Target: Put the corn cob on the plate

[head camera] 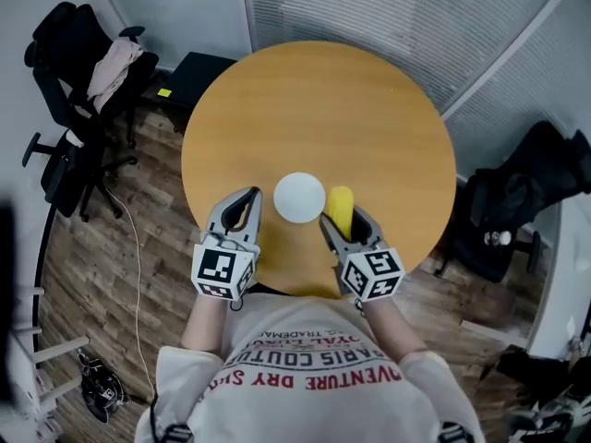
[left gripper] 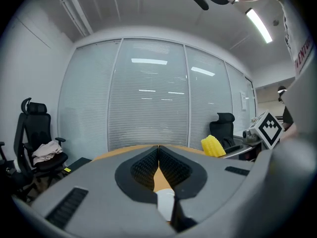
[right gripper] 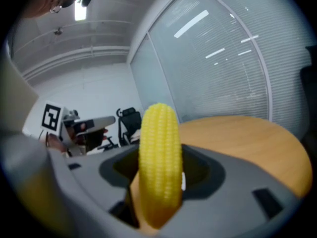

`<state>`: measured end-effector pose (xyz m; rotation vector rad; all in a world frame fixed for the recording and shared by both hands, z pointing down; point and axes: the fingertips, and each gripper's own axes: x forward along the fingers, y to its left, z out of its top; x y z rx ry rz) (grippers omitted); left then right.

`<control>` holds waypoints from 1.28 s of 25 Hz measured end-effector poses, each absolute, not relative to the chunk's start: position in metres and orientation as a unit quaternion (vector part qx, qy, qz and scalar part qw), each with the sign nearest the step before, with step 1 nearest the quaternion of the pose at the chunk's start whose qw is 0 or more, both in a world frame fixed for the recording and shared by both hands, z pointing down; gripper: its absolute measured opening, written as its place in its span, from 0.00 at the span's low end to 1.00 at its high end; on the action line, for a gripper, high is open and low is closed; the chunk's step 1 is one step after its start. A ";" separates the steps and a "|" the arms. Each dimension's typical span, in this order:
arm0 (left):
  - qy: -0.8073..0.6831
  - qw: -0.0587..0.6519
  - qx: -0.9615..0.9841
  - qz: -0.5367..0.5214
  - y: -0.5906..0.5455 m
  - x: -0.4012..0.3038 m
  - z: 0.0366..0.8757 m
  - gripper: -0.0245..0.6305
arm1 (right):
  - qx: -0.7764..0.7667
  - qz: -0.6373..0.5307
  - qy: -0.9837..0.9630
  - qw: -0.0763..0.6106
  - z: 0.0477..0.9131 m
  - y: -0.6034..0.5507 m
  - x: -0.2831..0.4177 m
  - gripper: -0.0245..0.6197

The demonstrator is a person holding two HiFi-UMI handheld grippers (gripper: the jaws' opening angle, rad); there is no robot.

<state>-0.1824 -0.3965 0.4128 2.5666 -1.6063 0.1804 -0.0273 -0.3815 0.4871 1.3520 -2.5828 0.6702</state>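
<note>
A yellow corn cob (head camera: 340,208) is held in my right gripper (head camera: 343,226), whose jaws are shut on its lower part; in the right gripper view the corn cob (right gripper: 159,162) stands upright between them. A small white round plate (head camera: 299,197) lies on the round wooden table (head camera: 319,109), just left of the cob. My left gripper (head camera: 244,203) hovers at the plate's left edge with its jaws shut and nothing between them. In the left gripper view the corn cob (left gripper: 213,146) shows at the right, and my left gripper (left gripper: 158,158) points over the table.
Black office chairs (head camera: 69,90) stand at the left, one with clothing draped on it. A black bag (head camera: 526,192) sits at the right of the table. A low black stool (head camera: 196,77) is beside the table's far left edge. Glass partition walls lie behind.
</note>
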 end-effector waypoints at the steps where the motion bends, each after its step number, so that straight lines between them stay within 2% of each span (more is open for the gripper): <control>1: -0.521 0.056 0.850 0.061 -0.405 -0.188 0.415 0.09 | 0.459 0.228 -0.855 0.080 0.492 -0.387 -0.033 0.45; 11: -0.430 0.068 0.894 0.103 -0.455 -0.208 0.459 0.09 | 0.521 0.286 -0.790 0.153 0.572 -0.423 -0.061 0.45; 20: -0.412 0.119 0.894 0.129 -0.472 -0.216 0.515 0.09 | 0.516 0.327 -0.759 0.227 0.656 -0.444 -0.073 0.45; 32: -0.423 0.168 0.880 0.137 -0.479 -0.229 0.550 0.09 | 0.509 0.374 -0.728 0.266 0.702 -0.455 -0.080 0.45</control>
